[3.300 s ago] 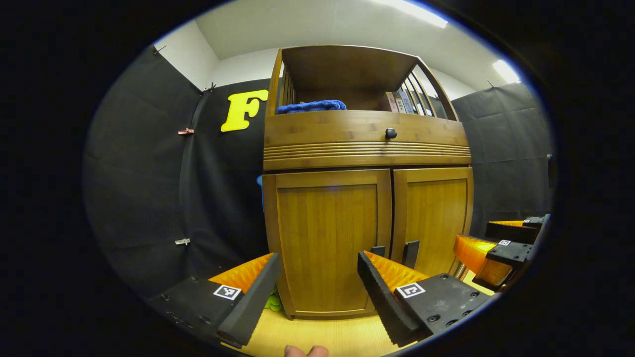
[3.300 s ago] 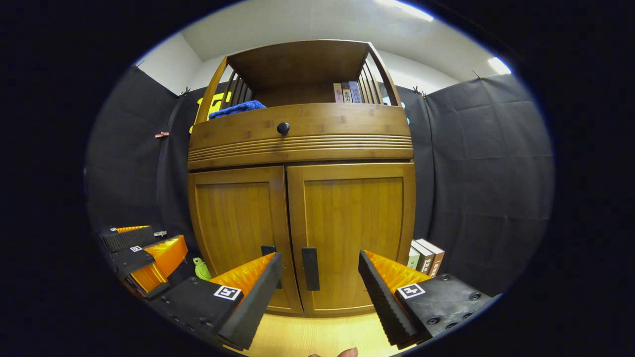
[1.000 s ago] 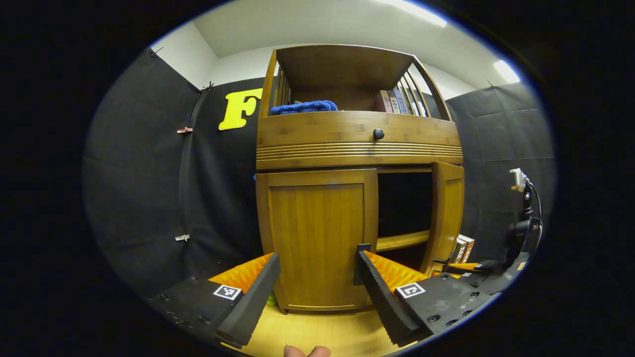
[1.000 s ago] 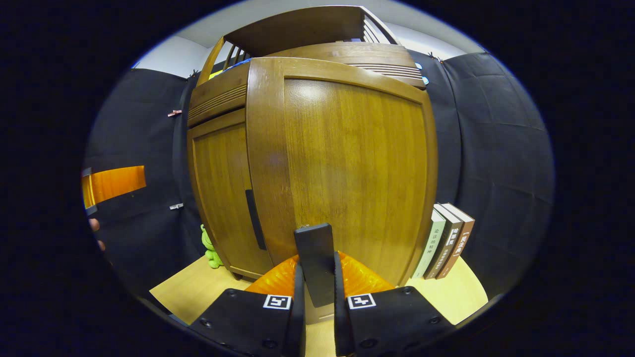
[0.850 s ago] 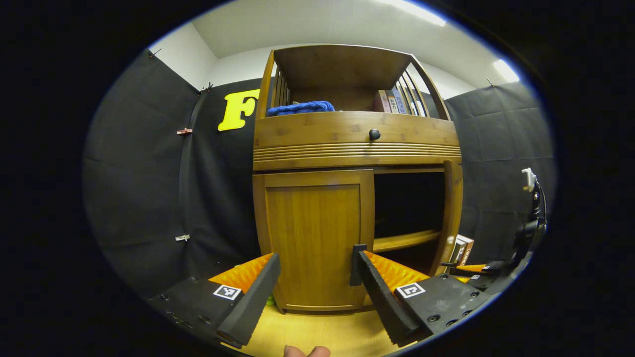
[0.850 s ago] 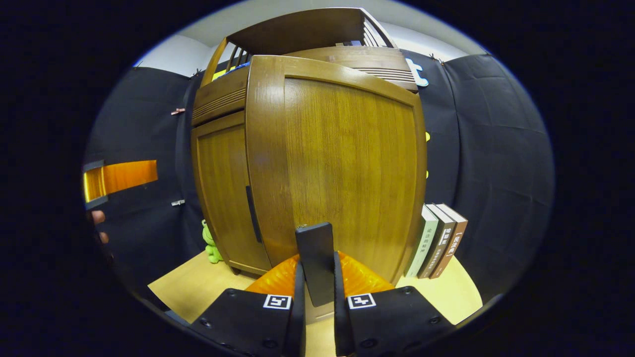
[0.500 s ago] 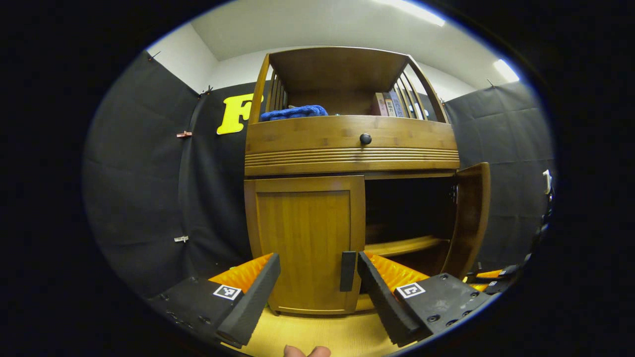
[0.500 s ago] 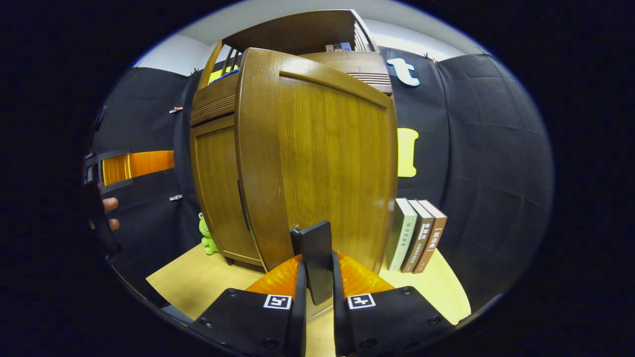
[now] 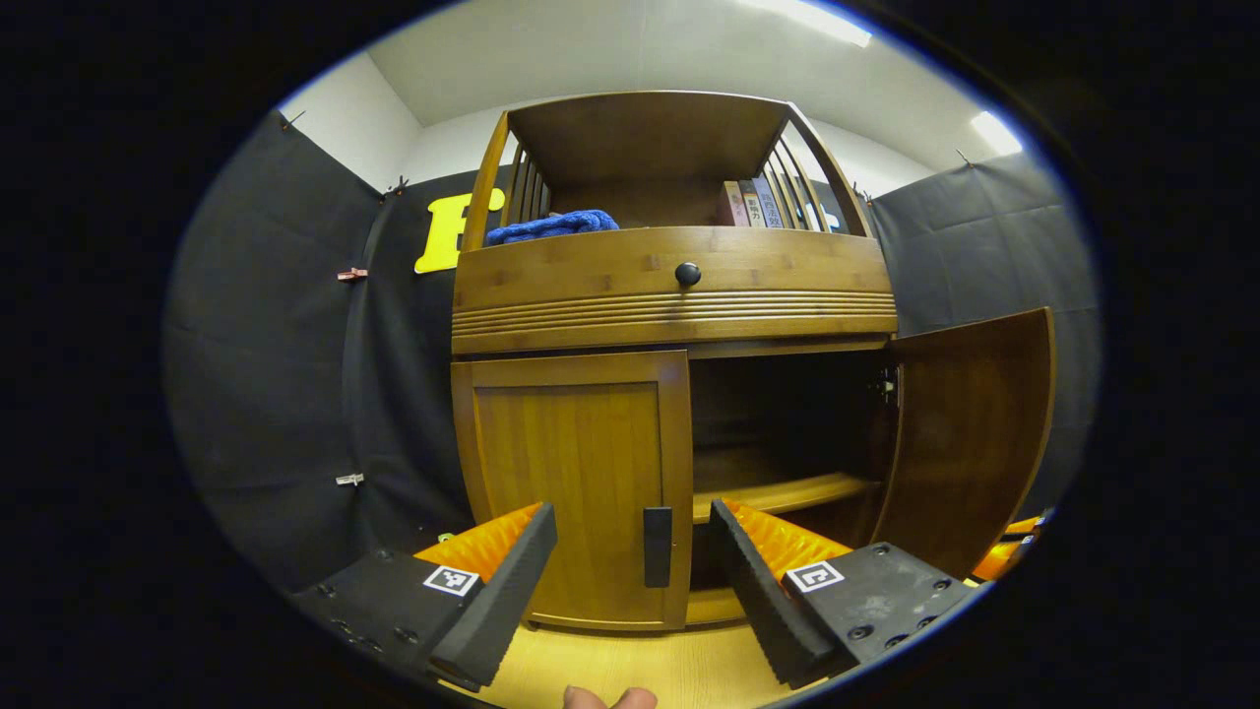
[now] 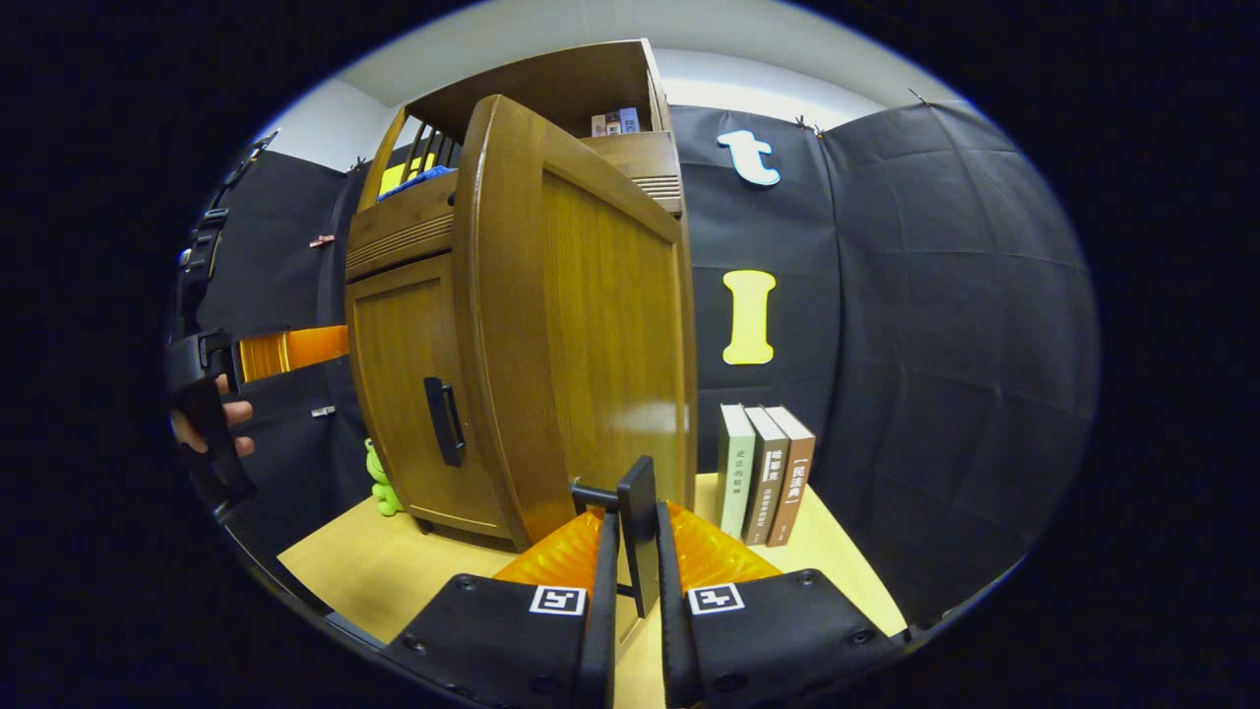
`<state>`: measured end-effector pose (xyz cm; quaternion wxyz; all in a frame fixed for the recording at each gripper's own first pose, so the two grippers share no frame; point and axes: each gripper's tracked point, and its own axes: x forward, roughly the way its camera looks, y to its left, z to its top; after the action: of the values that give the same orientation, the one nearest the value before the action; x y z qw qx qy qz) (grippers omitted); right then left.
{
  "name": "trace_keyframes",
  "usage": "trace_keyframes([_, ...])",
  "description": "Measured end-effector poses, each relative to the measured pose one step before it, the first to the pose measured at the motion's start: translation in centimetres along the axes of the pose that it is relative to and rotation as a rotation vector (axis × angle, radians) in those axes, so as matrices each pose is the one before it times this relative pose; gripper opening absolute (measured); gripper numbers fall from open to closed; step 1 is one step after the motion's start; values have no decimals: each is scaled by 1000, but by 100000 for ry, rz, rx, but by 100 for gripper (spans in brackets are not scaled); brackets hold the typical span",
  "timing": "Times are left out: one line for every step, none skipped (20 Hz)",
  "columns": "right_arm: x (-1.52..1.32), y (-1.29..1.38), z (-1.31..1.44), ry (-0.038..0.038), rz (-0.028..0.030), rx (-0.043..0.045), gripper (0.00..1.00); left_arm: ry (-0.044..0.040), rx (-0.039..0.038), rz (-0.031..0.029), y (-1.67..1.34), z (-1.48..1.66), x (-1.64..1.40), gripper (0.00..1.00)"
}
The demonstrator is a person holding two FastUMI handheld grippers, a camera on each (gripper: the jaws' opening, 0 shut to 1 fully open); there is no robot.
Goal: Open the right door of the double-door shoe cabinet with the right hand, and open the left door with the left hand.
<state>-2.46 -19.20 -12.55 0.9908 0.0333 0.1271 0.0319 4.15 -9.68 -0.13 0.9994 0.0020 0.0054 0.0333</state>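
The wooden shoe cabinet (image 9: 669, 295) stands ahead in the left gripper view. Its right door (image 9: 970, 433) is swung wide, baring a dark inside with a shelf (image 9: 778, 492). The left door (image 9: 571, 483) is closed, its dark handle (image 9: 657, 547) between and beyond my left gripper's (image 9: 630, 581) open fingers. In the right gripper view the right door (image 10: 581, 335) stands edge-on, and my right gripper (image 10: 630, 601) is shut on its dark handle (image 10: 638, 532). The left door's handle (image 10: 441, 421) shows beyond it, with the left gripper (image 10: 276, 354) and a hand at far left.
A drawer with a round knob (image 9: 687, 274) sits above the doors; a blue cloth (image 9: 546, 226) and books (image 9: 753, 205) lie on the top shelf. Three books (image 10: 766, 473) stand right of the cabinet, a green toy frog (image 10: 379, 478) at its left. The floor is light wood.
The right gripper, shut on the handle, has swung the right door from half open to wide open. The left gripper has drifted right, so the left door's handle now lies between its fingers.
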Motion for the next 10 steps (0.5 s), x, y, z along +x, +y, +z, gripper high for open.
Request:
trace_keyframes([-46,-798,85,-191,-600,110,23,-5,244,-331,-388,-105,182,96])
trace_keyframes([114,-877,143,88,-839,-44,23,-163,559,-146,-304,68,251,96])
trace_keyframes([-234,-900,240,-367,-540,94,17,36,609,-397,-350,-115,236,96])
trace_keyframes([-223,-686,179,-272,-74,501,20,121,314,-409,-238,-35,276,96])
trace_keyframes([-91,-792,40,423,-786,150,20,173,-23,-477,-370,-201,266,96])
trace_keyframes([-148,-917,108,-201,-1468,98,20,13,-382,-93,-243,-73,271,96])
trace_keyframes([-53,-786,198,-150,-1760,117,20,128,-723,163,-94,-109,253,99])
trace_keyframes([-222,-499,103,-43,-1193,343,20,181,-848,112,-195,-119,252,99])
trace_keyframes([-388,-780,99,-300,-2513,-345,20,474,-652,124,30,-223,271,99])
trace_keyframes([92,-372,-74,-387,-136,214,19,488,-251,145,22,-191,320,99])
